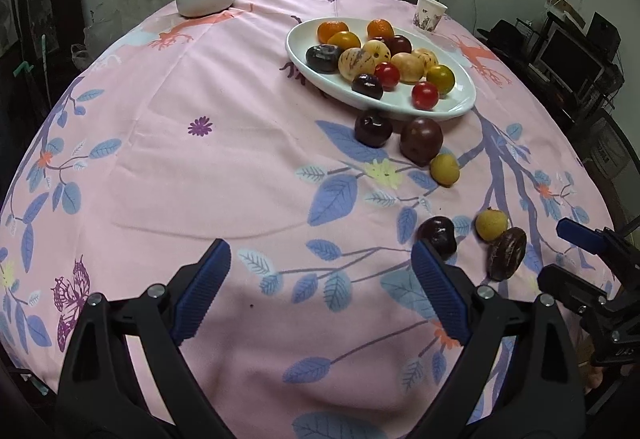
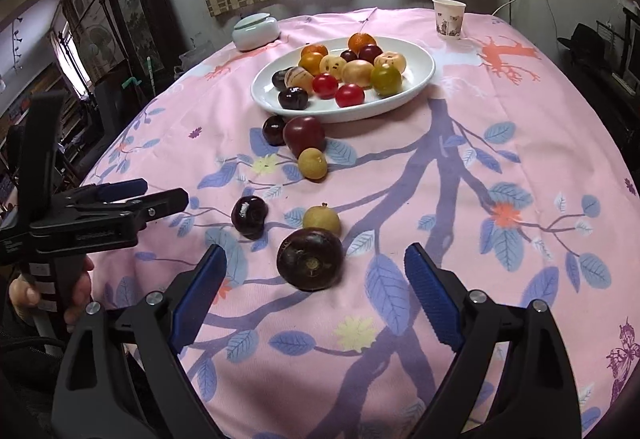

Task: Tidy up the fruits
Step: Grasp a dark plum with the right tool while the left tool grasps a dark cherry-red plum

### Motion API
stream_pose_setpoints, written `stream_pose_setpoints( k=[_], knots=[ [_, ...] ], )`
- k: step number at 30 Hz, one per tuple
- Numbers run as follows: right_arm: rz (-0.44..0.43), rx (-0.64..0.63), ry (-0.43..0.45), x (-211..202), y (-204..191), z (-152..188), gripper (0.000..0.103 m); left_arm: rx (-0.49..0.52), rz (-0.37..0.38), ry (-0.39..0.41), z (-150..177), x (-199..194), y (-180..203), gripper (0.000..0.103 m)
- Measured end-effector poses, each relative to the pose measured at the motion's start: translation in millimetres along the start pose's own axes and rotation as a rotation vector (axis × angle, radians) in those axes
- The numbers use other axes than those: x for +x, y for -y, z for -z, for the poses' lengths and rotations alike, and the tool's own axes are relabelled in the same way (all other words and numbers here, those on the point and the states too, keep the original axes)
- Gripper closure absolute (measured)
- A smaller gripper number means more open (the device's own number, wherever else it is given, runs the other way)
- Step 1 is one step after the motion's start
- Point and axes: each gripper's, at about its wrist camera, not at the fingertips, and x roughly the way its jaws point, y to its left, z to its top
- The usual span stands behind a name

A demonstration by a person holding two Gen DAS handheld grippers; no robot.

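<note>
Pink cloth (image 2: 500,127), paper cup (image 2: 449,18) and lidded jar (image 2: 256,31) beyond plate (image 2: 416,87)

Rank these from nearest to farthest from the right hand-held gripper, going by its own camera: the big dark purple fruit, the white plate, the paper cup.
1. Big dark purple fruit: just ahead of the open right hand-held gripper, on the cloth.
2. White plate: mid-table, full of fruit.
3. Paper cup: far edge, toward the right, near the curtains.
</note>
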Motion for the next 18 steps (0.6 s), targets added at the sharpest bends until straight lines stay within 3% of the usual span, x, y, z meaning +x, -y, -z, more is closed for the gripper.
stream_pose_setpoints(
  k=[8, 12, 13, 18],
  knots=[
    [-0.006, 0.017, -0.095, 29.7, 0.4, 2.0, 0.025, -0.020, 0.012, -0.019, 0.1, 1.0, -3.0, 0.010],
    [0.003, 0.022, -0.090, 41.5, 0.5, 1.5, 0.057, -0.009, 0.028, -0.032, -0.2, 2.6, 2.2, 0.010],
    [0.001, 0.021, -0.091, 42.0, 0.3, 1.1, 0.060, -0.001, 0.027, -0.034, -0.1, 2.6, 4.8, 0.010],
    [0.032, 0.066, -0.041, 21.1, 14.3, 1.6, 0.060, 0.054, 0.031, -0.045, 0.5, 2.7, 22.9, 0.010]
  ],
)
